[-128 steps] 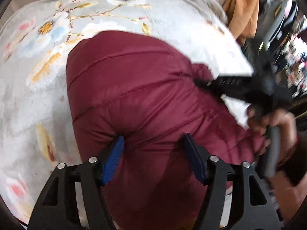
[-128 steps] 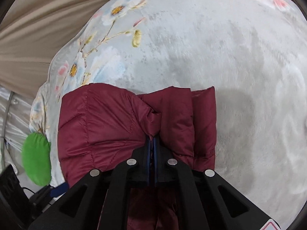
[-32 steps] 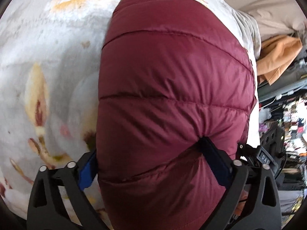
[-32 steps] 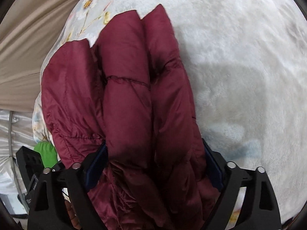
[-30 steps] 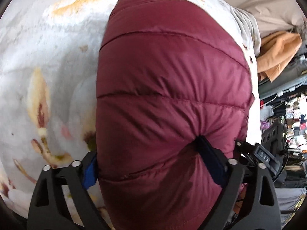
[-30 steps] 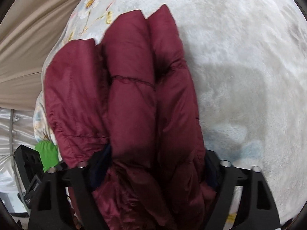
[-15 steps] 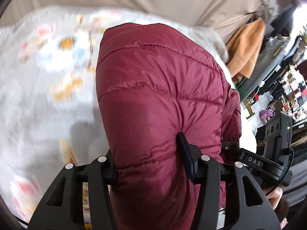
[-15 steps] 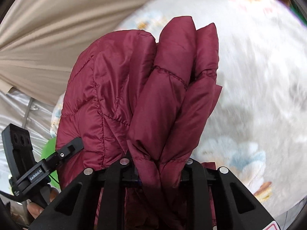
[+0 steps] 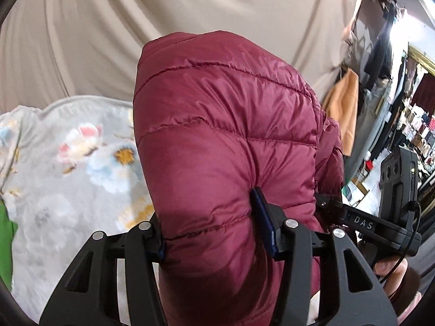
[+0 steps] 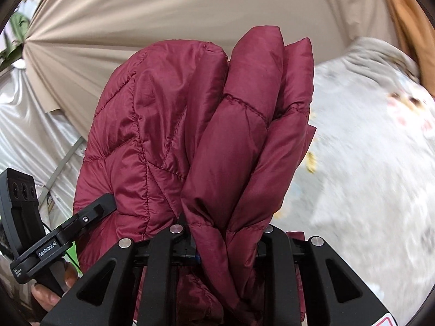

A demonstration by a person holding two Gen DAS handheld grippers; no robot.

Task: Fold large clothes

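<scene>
The folded maroon puffer jacket (image 9: 223,146) hangs above the floral blanket (image 9: 68,163), clamped in both the left gripper (image 9: 214,233) and the right gripper (image 10: 228,247). To carry it well, keep both clamps firm and level, so the layers do not slip open.

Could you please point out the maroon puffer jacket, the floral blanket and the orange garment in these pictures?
maroon puffer jacket (image 9: 217,141): left wrist view, on its quilted outer panel.
floral blanket (image 9: 81,163): left wrist view, beside a printed flower.
orange garment (image 9: 344,103): left wrist view, on its hanging middle.
</scene>
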